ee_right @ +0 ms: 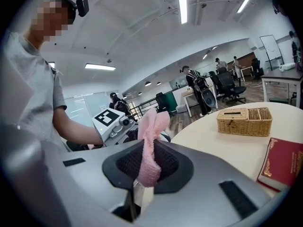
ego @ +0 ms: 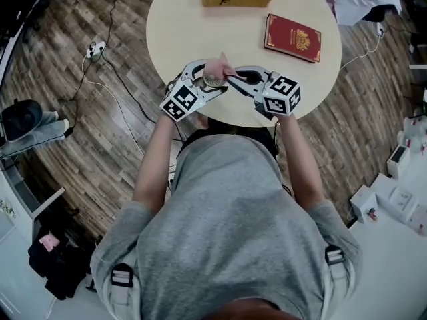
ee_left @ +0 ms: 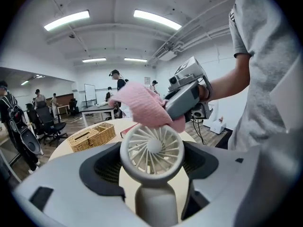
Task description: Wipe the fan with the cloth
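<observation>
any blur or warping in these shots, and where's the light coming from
Left gripper view: fisheye bending, dark corners, fan sharp, ceiling strip lights glaring. Right gripper view: same bending, cloth crisp. Head view: even light, little shadow on the table.

Both forearms (ego: pixel 155 159) reach forward and angle inward, so the two grippers meet nose to nose over the near edge of the table (ego: pixel 200 39). The left gripper (ego: pixel 205 84) is clamped on the stem of the fan (ee_left: pixel 152 148), holding it upright. The right gripper (ego: pixel 235 80) pinches the cloth (ee_right: pixel 150 141) between nearly closed jaws, against the fan's top rim.
</observation>
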`<state>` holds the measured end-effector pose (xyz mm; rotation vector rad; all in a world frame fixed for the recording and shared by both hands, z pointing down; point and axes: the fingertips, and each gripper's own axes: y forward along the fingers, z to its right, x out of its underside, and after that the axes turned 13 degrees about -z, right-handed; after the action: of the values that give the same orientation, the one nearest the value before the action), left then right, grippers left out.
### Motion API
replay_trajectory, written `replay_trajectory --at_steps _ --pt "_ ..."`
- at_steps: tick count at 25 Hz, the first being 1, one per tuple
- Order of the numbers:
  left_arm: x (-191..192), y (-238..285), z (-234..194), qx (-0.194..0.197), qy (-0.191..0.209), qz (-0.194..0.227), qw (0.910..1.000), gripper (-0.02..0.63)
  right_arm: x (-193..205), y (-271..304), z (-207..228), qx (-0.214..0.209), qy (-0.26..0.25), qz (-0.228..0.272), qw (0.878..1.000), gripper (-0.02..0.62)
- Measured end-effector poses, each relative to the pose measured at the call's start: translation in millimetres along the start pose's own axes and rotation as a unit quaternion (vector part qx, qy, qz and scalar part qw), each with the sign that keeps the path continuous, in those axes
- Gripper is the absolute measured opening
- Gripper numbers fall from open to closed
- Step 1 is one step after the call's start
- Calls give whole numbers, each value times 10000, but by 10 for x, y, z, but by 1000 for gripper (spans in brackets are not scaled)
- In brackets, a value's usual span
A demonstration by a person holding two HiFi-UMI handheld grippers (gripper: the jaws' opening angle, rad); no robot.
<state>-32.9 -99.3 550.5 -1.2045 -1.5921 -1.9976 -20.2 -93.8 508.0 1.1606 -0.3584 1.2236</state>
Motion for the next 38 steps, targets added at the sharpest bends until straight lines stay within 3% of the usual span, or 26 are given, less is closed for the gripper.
replay_trajectory --at_steps 8,15,19,30,38 --pt "-16 -101 -140 -229 -38 72 9997 374 263 131 -92 -125 -319 -757 9965 40" --pt "-55 -127 -114 -204 -131 188 9995 374 129 107 -136 -119 -307 -479 9983 40" --pt "-66 -130 -43 -76 -142 287 9995 374 169 44 -10 132 -277 -487 9983 40" --pt "-220 -157 160 286 102 488 9983 374 398 92 140 788 -1109 -1394 9808 40" --pt "-304 -142 364 620 384 511 9960 374 231 51 277 1361 -1468 -1358 9703 40"
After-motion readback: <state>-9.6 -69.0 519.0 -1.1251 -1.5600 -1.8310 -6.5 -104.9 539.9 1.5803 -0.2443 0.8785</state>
